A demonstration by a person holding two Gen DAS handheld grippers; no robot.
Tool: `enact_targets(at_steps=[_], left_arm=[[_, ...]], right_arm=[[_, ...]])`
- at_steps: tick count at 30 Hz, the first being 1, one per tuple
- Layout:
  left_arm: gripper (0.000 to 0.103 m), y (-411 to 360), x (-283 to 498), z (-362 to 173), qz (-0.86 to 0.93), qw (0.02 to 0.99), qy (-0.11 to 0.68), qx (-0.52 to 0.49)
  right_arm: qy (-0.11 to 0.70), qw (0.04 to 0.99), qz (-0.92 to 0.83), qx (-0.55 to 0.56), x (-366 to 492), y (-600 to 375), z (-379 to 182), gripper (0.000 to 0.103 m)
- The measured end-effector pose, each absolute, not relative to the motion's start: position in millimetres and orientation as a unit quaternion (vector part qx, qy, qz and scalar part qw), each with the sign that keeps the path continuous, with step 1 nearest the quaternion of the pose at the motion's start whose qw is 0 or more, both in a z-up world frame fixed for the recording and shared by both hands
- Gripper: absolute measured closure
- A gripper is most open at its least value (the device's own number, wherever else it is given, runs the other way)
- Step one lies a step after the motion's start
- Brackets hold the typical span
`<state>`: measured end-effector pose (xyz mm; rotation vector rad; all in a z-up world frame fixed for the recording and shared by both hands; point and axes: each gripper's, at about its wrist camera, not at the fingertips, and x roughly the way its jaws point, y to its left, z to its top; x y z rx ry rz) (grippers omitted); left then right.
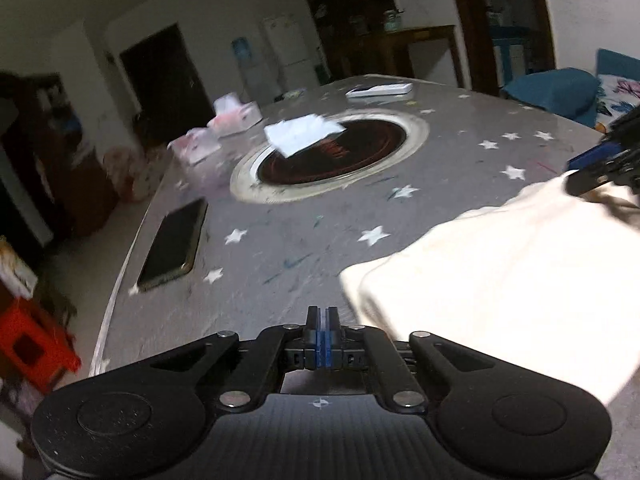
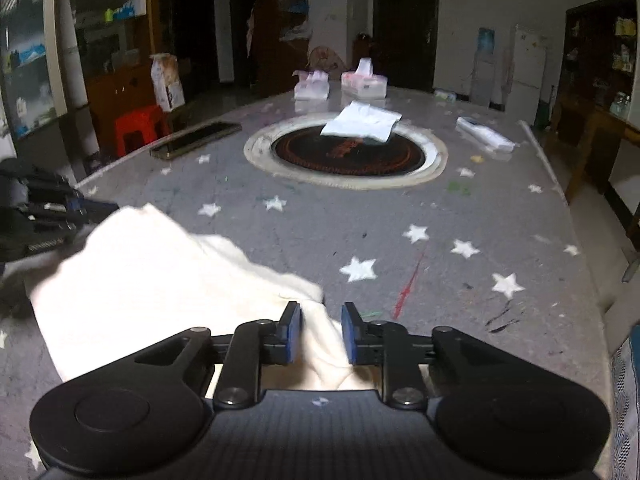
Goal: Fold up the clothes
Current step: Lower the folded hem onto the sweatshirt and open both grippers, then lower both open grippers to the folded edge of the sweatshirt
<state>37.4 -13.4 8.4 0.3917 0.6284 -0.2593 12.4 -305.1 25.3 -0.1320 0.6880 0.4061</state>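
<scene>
Jaws: left gripper is clenched on nothing, just left of the white garment; right gripper stands released, straddling a cloth corner at six o'clock, likely to pinch it; the garment lies bunched on the star-patterned table.

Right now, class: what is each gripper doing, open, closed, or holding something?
Left gripper: closed, pads together, nothing between them.
Right gripper: open, with a fold of the white garment between its pads.

Both wrist views look low across the table — sharing its round inset.
</scene>
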Motion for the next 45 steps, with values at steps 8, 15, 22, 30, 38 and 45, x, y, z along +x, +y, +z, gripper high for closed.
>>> enact_targets(at_steps=[8, 15, 22, 30, 38, 45], left_arm=[[0.090, -34.0, 31.2, 43.8, -0.224, 0.918, 0.309, 0.105], [0.088, -56.8, 47.4, 29.4, -0.241, 0.908, 0.327, 0.105], [0.082, -60.3, 61.5, 18.6, -0.231, 0.906, 0.344, 0.090], [0.075, -61.0, 51.5, 19.3, -0.225, 0.907, 0.340, 0.104], [0.075, -53.3, -4.1, 29.0, -0.253, 0.907, 0.316, 0.116], [0.074, -45.5, -26.6, 13.2, -0.253, 0.905, 0.320, 0.120]], right_arm=[[0.335, 0.915, 0.221, -0.036, 0.4, -302.2, 36.5, 0.081], [0.351, 0.912, 0.210, -0.025, 13.4, -302.2, 18.0, 0.081], [0.343, 0.918, 0.198, -0.024, -14.6, -321.3, 25.4, 0.081], [0.339, 0.924, 0.173, -0.022, -34.9, -333.7, 25.5, 0.080], [0.311, 0.923, 0.212, -0.078, -76.4, -311.6, 40.9, 0.080], [0.314, 0.916, 0.217, -0.123, -98.8, -298.3, 22.5, 0.079]])
